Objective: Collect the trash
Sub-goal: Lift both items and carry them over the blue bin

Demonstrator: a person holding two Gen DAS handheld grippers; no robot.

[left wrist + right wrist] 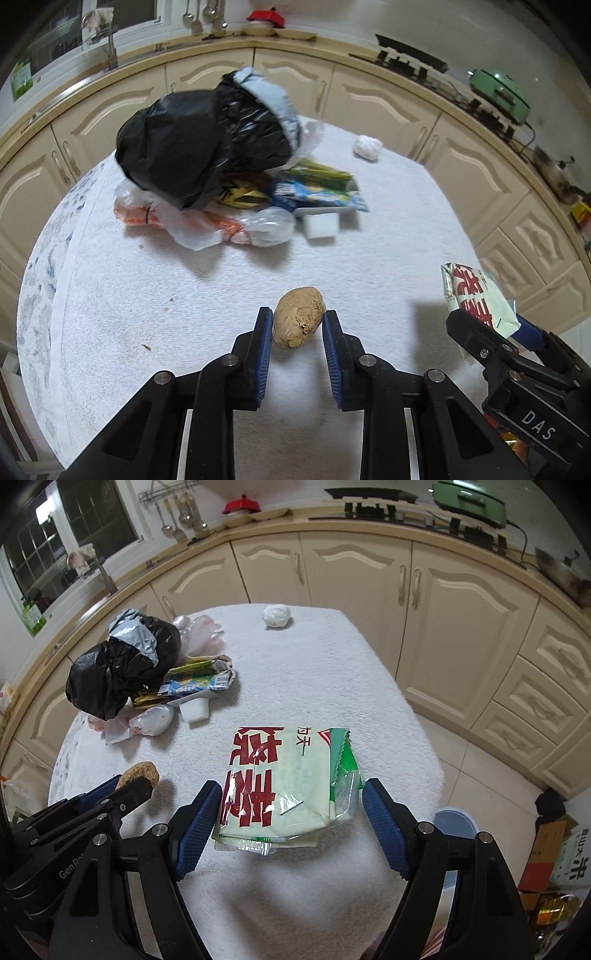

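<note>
A brown lumpy root [299, 317] is pinched by the left tool [298, 326]. The pale green printed packet [291, 786] is bracketed by the spread right tool [291, 812]; closing is judged next, then carrying to the black plastic bag [199, 144].

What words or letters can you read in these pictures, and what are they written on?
"DAS": white letters on the black body of the right gripper.
"GenRo", cut off by the edge of the part: on the black body of the left gripper.
Big red Chinese characters on the pale green packet: seen upside down, not read with confidence.
Blue snack wrapper: print too small.
Box on the floor: dark characters, too blurred.
</note>
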